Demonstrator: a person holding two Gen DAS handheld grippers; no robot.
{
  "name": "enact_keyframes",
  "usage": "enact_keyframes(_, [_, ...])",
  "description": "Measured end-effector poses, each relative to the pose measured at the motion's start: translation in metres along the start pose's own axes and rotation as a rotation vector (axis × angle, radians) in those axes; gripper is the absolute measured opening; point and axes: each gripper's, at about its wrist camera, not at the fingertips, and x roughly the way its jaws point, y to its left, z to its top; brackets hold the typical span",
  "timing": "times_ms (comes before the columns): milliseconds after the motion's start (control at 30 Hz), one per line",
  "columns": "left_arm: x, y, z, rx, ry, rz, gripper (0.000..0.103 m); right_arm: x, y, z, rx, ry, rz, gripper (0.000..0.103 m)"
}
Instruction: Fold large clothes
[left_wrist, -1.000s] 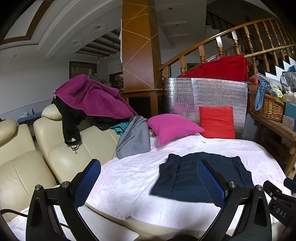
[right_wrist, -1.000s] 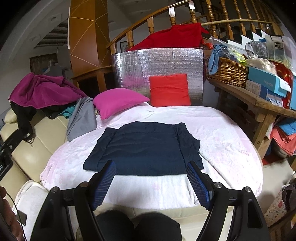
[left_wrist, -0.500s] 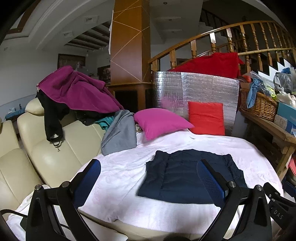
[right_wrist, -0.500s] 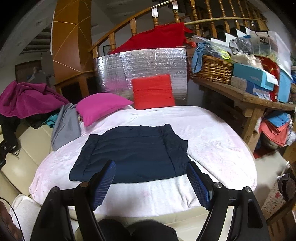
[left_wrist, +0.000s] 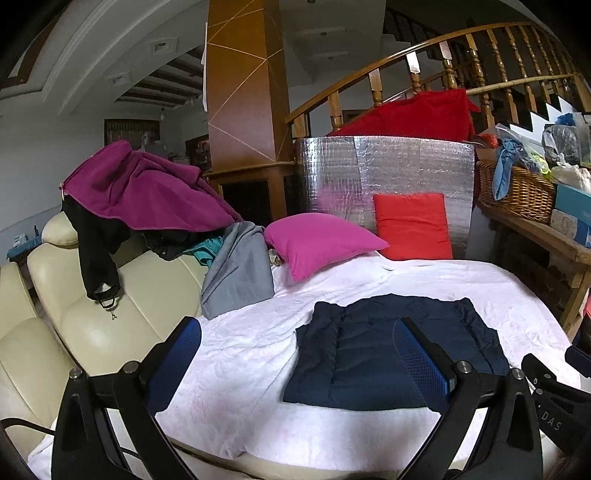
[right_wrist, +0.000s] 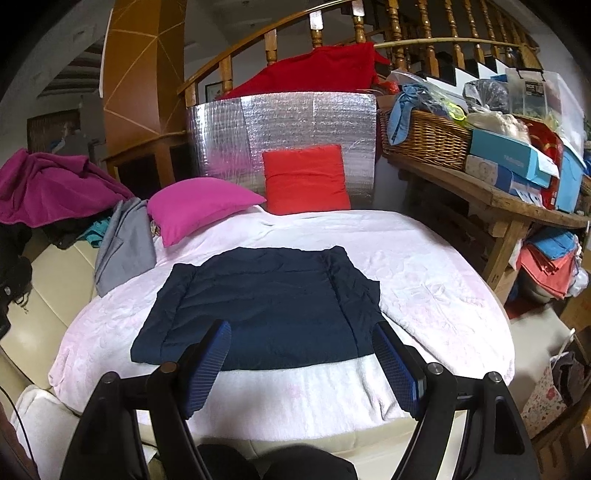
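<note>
A dark blue jacket (right_wrist: 266, 306) lies flat on the white blanket (right_wrist: 424, 280), its sleeves folded in; the left gripper (left_wrist: 295, 354) and the right gripper (right_wrist: 301, 354) both hang above its near edge, fingers wide apart, holding nothing; a pink pillow (right_wrist: 199, 203) and a red pillow (right_wrist: 306, 177) sit behind it.

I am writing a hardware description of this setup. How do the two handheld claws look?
Both the left claw and the right claw have black, angular frames with silver pivot bolts and flat fingers covered in blue ribbed pads. A thin black cable runs beside the left one.
</note>
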Motion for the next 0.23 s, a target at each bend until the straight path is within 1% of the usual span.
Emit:
enact_keyframes(100, [0.016,0.0,0.002,-0.009,0.012,-0.013,0.103,0.013,0.003,0.004,-0.002,0.006,0.005,0.082])
enact_keyframes(167, [0.026,0.001,0.002,-0.023,0.0,-0.021,0.103,0.024,0.005,0.006,-0.007,0.013,0.009,0.082])
enact_keyframes(233, [0.043,0.004,0.003,-0.034,0.01,-0.038,0.103,0.039,0.004,0.009,-0.019,0.025,0.015,0.082])
